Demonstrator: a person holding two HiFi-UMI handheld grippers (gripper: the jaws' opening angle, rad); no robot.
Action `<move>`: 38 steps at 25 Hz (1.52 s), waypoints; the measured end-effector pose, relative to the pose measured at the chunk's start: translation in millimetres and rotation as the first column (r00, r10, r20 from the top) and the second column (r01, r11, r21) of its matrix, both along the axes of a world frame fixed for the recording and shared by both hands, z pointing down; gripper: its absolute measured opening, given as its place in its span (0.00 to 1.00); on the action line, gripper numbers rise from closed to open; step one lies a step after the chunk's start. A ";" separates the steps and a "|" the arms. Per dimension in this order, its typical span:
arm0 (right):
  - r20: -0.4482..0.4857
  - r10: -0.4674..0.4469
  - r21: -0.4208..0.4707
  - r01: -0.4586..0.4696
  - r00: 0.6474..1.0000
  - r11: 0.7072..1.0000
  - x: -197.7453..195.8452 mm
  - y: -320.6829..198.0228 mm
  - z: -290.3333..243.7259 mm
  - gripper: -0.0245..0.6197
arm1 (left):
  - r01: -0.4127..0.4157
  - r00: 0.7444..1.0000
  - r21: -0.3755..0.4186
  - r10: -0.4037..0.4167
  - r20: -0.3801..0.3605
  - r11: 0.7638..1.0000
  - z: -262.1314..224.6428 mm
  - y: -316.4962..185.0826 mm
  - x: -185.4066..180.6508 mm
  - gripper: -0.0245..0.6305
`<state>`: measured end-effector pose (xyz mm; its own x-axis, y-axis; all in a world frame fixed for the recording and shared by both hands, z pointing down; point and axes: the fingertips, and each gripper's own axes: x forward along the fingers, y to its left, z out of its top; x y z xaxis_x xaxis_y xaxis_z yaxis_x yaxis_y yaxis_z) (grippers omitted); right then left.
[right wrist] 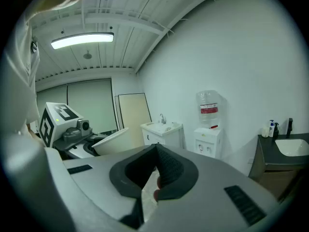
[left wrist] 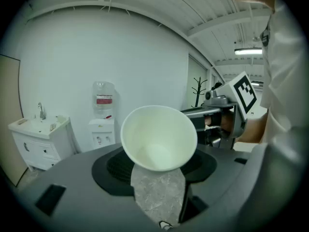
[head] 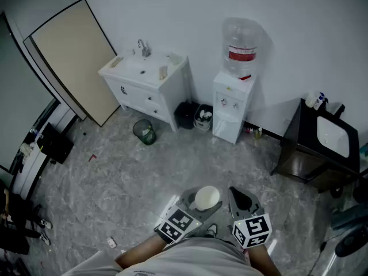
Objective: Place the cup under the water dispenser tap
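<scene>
A white paper cup (head: 207, 198) sits tilted between the jaws of my left gripper (head: 198, 210), which is shut on its lower wall. In the left gripper view the cup (left wrist: 158, 138) opens toward the camera and is empty. My right gripper (head: 242, 202) hangs just to its right, shut with nothing in it; its pads meet at the tip in the right gripper view (right wrist: 155, 164). The water dispenser (head: 233, 105), white with a clear bottle on top, stands against the far wall, well ahead of both grippers. It also shows small and distant as the dispenser (left wrist: 102, 129) and dispenser (right wrist: 208, 139).
A white sink cabinet (head: 146, 88) stands left of the dispenser, with a green bin (head: 144, 131) and black bins (head: 185, 115) on the floor near it. A dark vanity (head: 322, 148) fills the right. A beige board (head: 75, 56) leans at the left wall. Grey marble floor lies between.
</scene>
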<state>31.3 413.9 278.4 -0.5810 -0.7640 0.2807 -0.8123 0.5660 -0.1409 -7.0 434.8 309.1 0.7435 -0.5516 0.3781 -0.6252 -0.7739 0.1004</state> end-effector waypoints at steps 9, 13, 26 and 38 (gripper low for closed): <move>0.046 -0.031 0.008 0.031 0.998 0.999 2.9 -4.4 -2.1 0.06 | 0.009 1.000 -0.004 -0.009 0.006 1.000 4.7 -5.2 6.4 0.43; 0.062 -0.025 0.025 0.024 0.998 0.999 11.9 -7.1 -4.6 0.06 | 0.008 1.000 0.002 -0.008 0.012 1.000 6.1 -7.0 12.5 0.43; 0.084 0.001 0.045 -0.005 0.996 0.999 45.1 -23.0 -4.0 0.06 | -0.006 1.000 0.023 0.005 0.018 1.000 8.5 -33.0 40.1 0.43; 0.065 0.053 0.014 -0.054 0.996 0.998 47.9 -118.9 12.7 0.06 | -0.065 0.998 0.001 0.065 0.006 0.998 32.4 -134.0 47.0 0.43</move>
<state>79.2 295.0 291.2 -0.5554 -0.7987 0.2314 -0.8311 0.5244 -0.1850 40.0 300.8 341.6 0.7757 -0.5026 0.3817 -0.5741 -0.8131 0.0959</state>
